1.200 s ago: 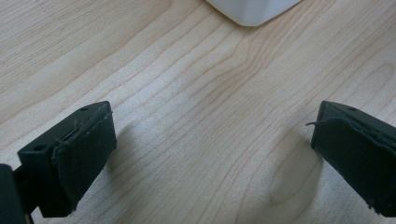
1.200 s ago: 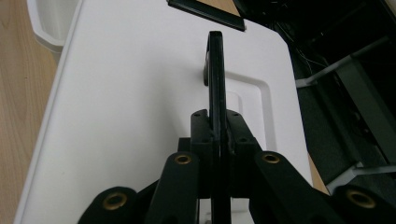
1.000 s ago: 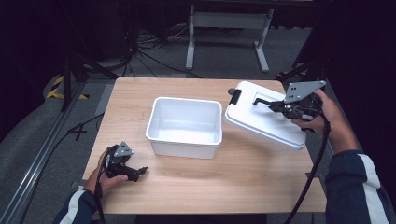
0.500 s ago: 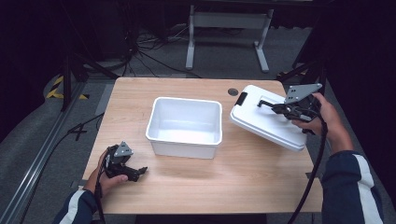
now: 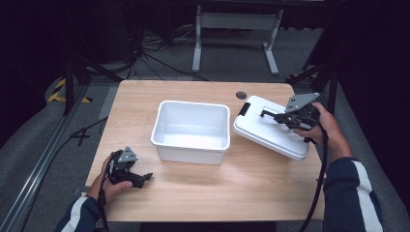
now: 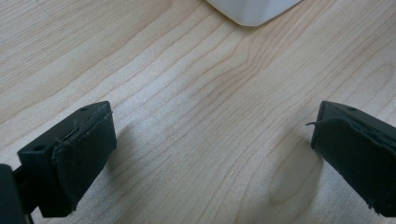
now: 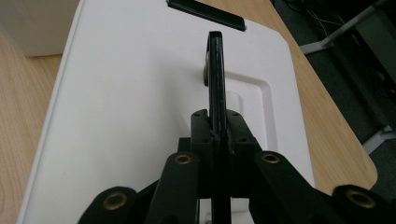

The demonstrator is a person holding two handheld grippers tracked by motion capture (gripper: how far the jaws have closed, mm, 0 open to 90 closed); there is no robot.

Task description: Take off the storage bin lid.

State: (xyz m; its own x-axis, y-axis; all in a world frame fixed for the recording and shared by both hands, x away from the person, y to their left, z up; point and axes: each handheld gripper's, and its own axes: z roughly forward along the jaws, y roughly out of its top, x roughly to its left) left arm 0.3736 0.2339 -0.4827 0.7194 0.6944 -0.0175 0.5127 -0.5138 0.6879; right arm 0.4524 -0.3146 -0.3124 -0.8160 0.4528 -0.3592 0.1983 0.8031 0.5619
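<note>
A white lid (image 5: 267,137) with a black handle (image 5: 269,114) hangs tilted over the table's right side, right of the white bin (image 5: 189,155). My right gripper (image 5: 284,117) is shut on that handle. The right gripper view has the handle (image 7: 215,70) edge-on between the closed jaws of the right gripper (image 7: 217,127), with the lid (image 7: 130,93) beneath. The left gripper (image 5: 143,178) rests at the table's front left, open. In its own view the left gripper (image 6: 210,154) has bare wood between its jaws, and a corner of the bin (image 6: 252,9) lies ahead.
The bin is empty and stands mid-table on the wooden table (image 5: 208,195). A black latch (image 5: 244,108) sits on the lid's far end, near a round hole (image 5: 241,95) in the tabletop. Beyond the far edge there are a desk frame and cables on the floor.
My right gripper has sunk with the lid, bringing it lower over the table's right side. The left gripper has stayed where it was.
</note>
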